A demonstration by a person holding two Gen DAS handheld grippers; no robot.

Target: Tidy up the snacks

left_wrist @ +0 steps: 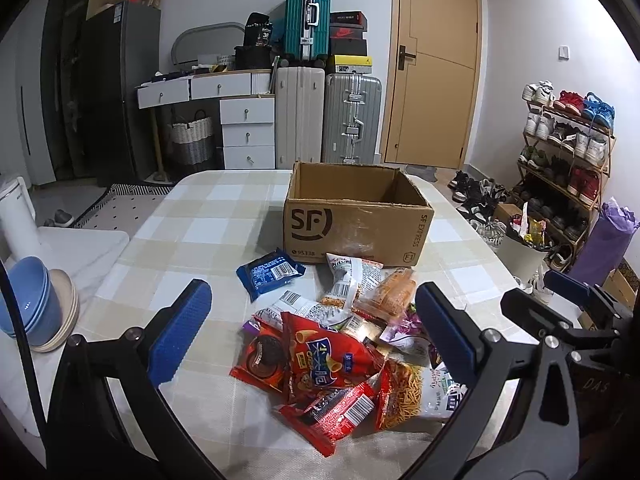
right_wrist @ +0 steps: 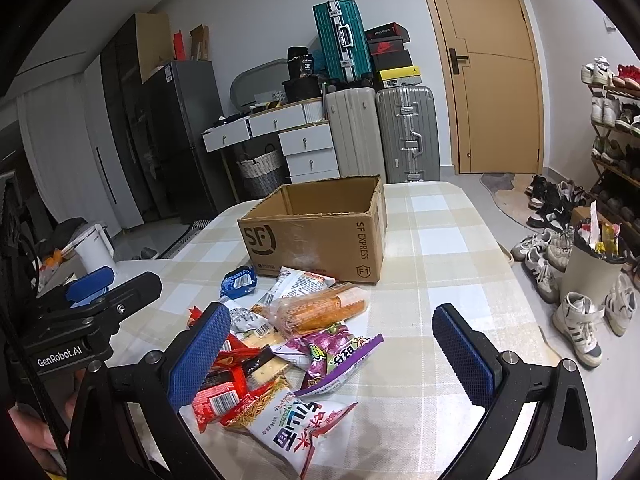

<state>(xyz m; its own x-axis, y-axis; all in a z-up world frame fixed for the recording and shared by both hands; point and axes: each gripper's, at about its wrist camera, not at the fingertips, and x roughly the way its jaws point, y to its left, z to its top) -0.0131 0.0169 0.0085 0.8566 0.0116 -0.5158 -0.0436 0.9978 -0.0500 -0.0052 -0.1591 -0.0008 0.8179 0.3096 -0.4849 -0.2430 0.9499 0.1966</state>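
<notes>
Snacks [left_wrist: 340,344] heaped on worktop [left_wrist: 192,236], just in front of open box [left_wrist: 356,220]. Left hand-held gripper [left_wrist: 312,336] above heap, jaws apart, holding nothing. Right hand-held gripper [right_wrist: 332,352] likewise apart and bare, heap's right side between its fingers, left pad [right_wrist: 200,354] over red packets [right_wrist: 218,396].

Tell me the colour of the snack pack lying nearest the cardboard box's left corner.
Blue snack pack, clearest in the left wrist view.
</notes>
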